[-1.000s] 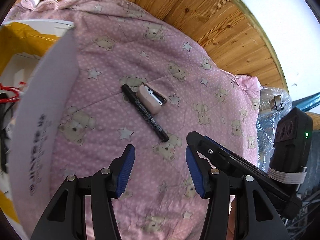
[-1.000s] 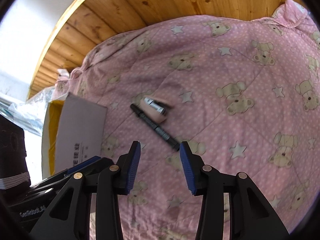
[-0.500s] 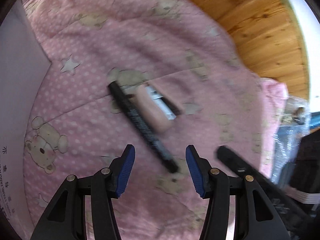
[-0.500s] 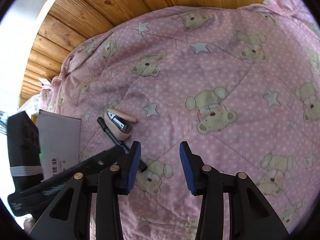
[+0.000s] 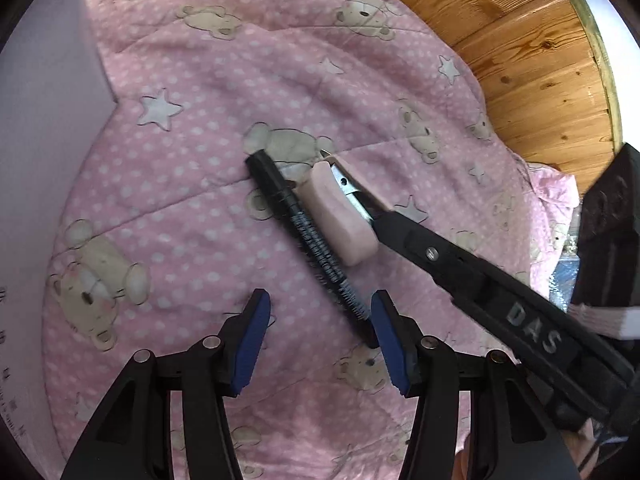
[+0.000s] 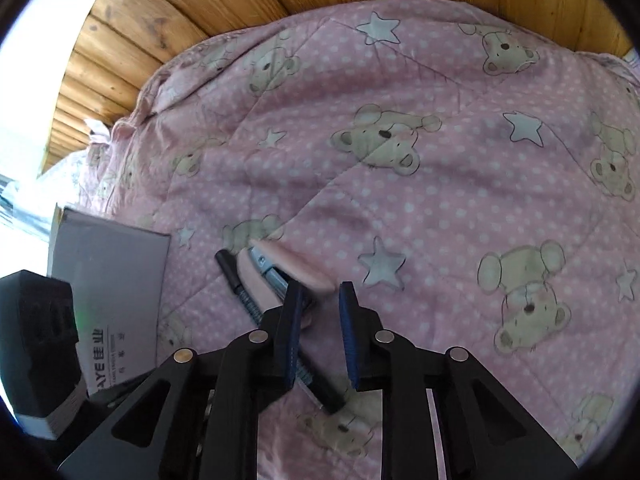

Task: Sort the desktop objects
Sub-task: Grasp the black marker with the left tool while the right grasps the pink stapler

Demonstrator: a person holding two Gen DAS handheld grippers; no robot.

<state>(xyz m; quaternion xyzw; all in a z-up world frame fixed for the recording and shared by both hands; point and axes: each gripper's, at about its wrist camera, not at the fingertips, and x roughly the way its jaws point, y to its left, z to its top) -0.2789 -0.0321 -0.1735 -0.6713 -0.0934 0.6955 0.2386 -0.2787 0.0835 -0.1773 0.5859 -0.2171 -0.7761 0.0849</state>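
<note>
Covering the whole work surface is a pink quilt (image 5: 192, 184) printed with bears and stars, with wood panelling (image 6: 172, 12) behind it; what lies under the quilt cannot be told. At the left stands a grey cardboard box (image 6: 108, 276), the likely place for the sorted things. Two small objects lie touching in the middle of the quilt: a black marker pen (image 5: 308, 240) and, along its right side, a pink stapler (image 5: 340, 216).

Both tools are on approach, so the step in hand looks like the first pick-up. The left claw (image 5: 320, 336) hangs open just over the near end of the pen, which runs up to its right pad. The right claw (image 6: 320, 332) is also open and holds nothing; seen from the left wrist, its tip sits at the stapler's near end, with one finger (image 6: 294, 320) overlapping the stapler.

Next, each claw probably needs to straddle its own object squarely before closing. Because the pen and stapler touch, closing on one may nudge the other.
</note>
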